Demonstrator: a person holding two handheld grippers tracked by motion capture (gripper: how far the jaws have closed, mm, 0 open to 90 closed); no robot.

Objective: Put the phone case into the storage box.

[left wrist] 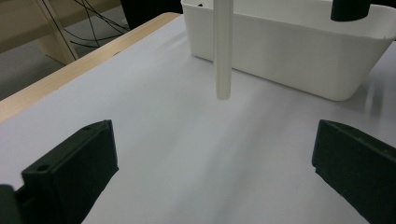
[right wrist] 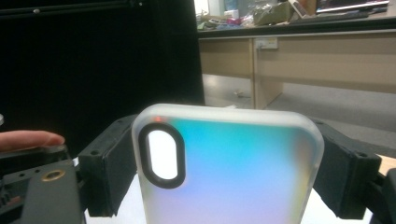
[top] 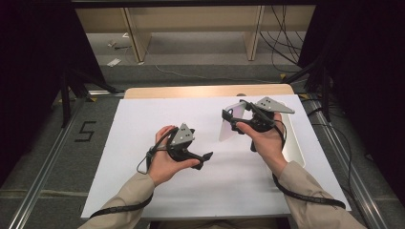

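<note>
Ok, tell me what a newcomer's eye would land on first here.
The frosted phone case with its iridescent blue-green sheen, clamped between the right tongs and held up above the white table. Next, the left tongs, wide open with nothing between them, low over the table, and the white bin at the table's right edge.

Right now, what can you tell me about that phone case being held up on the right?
The phone case is a frosted, translucent cover with rounded corners that looks like soft plastic; its face shimmers blue-green to pinkish. A black-rimmed oval camera cutout sits near one top corner. It is held upright, clear above the white table, gripped across its width by the right tongs, whose black pads press on both side edges. From above it shows as a pale panel just left of the white bin.
</note>
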